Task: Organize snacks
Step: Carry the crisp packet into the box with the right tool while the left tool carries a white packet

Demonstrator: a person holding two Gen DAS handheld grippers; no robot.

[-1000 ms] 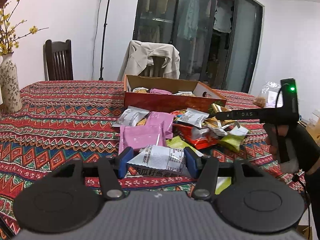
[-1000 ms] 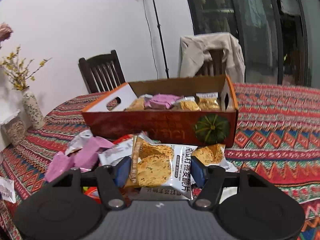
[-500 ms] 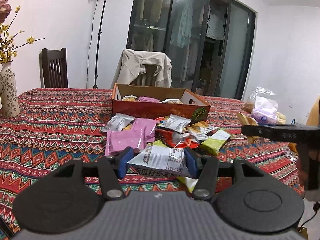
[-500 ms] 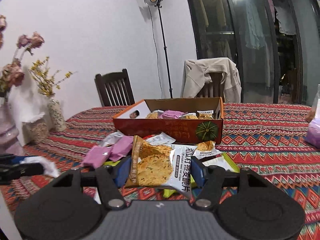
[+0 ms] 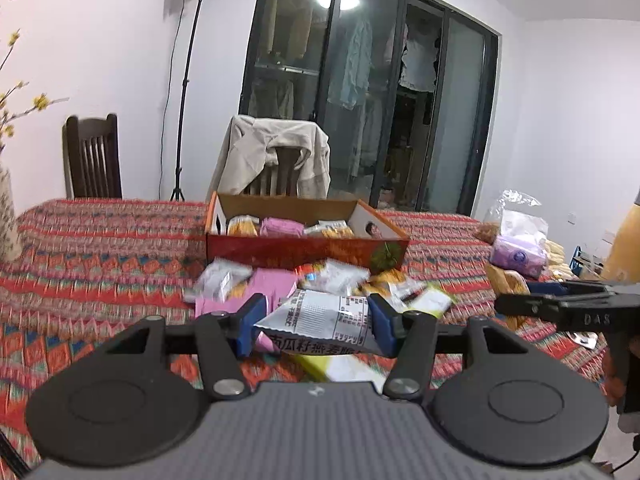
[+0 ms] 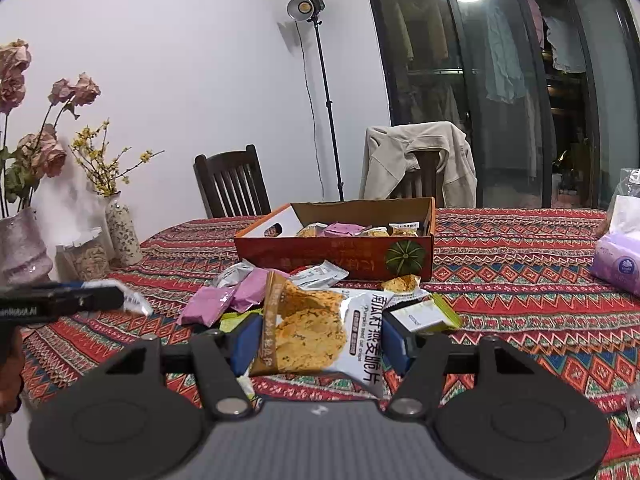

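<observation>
Between the blue pads of the left tongs (image 5: 318, 326), a silver packet (image 5: 320, 322) with black print is clamped, held above the patterned tablecloth (image 5: 100, 248). Ahead of these tongs lies a loose heap of snacks (image 5: 320, 280), pink and silver packs among them, blurred in the left wrist view. Beyond the heap stands an open cardboard box (image 5: 306, 246) already holding several packs. To the right of the left tongs, the right tongs (image 5: 532, 300) reach in from the side.

Between the pads of the right tongs (image 6: 320, 340), a cracker packet (image 6: 316, 336) with a brown edge and white side is gripped crosswise, lifted off the tablecloth (image 6: 520, 280). Left of them the left tongs (image 6: 100, 298) show side-on with a silver corner in their tips. Directly ahead lie pink packs (image 6: 224, 300) and a green-edged pack (image 6: 424, 316), then the box (image 6: 340, 256). Far right sits a purple tissue pack (image 6: 620, 256).
</observation>
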